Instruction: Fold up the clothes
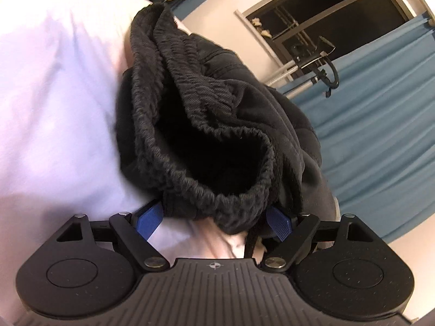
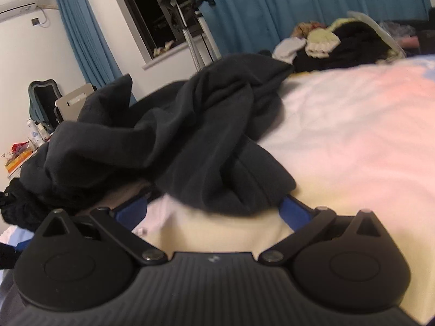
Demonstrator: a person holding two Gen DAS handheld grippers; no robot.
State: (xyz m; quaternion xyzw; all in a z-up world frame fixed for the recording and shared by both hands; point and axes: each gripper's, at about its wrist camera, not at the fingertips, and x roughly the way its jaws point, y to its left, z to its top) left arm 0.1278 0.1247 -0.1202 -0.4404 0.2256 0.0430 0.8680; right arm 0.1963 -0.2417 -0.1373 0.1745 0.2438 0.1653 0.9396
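Observation:
A black pair of pants with a ribbed elastic waistband [image 1: 206,125] and a drawstring lies bunched on a white and pink bedsheet [image 1: 54,108]. My left gripper [image 1: 214,221] is at the waistband, whose bunched edge lies between the spread blue fingers [image 1: 148,222]. In the right wrist view the dark pants fabric [image 2: 174,146] lies crumpled on the bed [image 2: 353,135]. My right gripper [image 2: 214,212] has its blue fingers [image 2: 293,212] spread wide around a fold of the fabric; their tips are hidden under it.
A pile of other clothes [image 2: 326,46] lies at the far end of the bed. Blue curtains [image 2: 272,5], a dark window [image 2: 157,13] and a metal stand [image 2: 190,32] are behind. A chair and a small cluttered table [image 2: 32,135] are at left.

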